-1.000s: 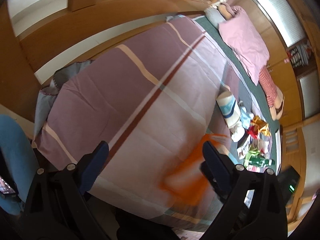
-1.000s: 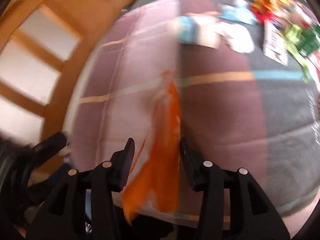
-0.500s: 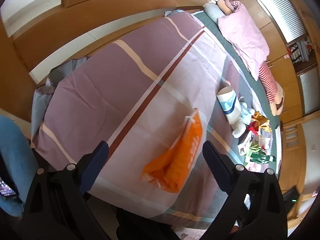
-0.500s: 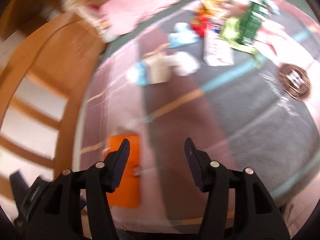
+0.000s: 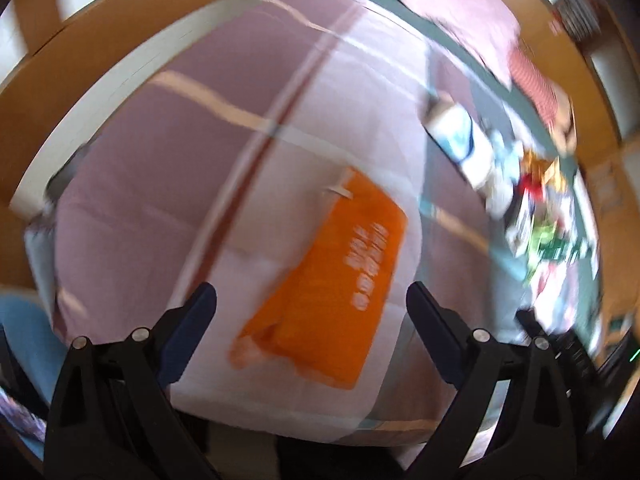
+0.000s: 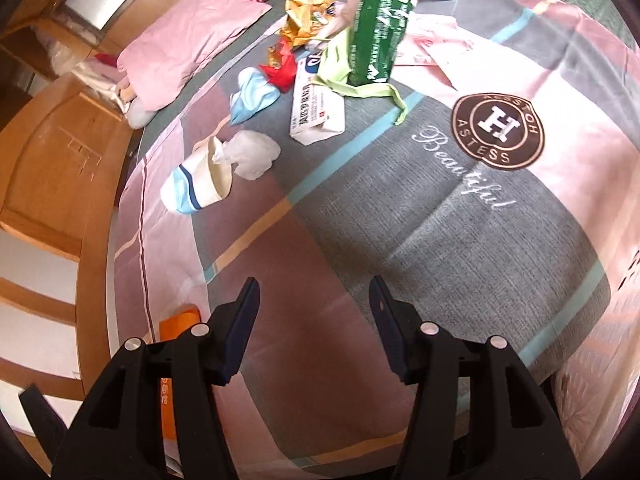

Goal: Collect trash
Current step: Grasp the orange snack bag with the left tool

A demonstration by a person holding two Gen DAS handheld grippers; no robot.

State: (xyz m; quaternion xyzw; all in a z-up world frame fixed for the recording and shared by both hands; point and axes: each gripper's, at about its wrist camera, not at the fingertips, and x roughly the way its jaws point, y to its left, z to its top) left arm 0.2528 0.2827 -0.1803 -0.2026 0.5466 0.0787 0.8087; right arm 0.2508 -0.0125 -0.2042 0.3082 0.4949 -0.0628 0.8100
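Dropped since a sec ago: orange bag [image 5: 332,280] left the right claw [image 6: 314,304], now flat on the bedspread [image 6: 460,240] near the edge. Right claw parted about halfway, empty, nothing touching its pads; bag only peeks out at its near left. Left claw [image 5: 312,312] wide open, empty, hovering over the bag w/o contact. Far off: paper cup [image 6: 200,184], white tissue [image 6: 254,154], box [image 6: 316,110], green packet [image 6: 380,32], pink pillow [image 6: 188,36]. Left view blurred.
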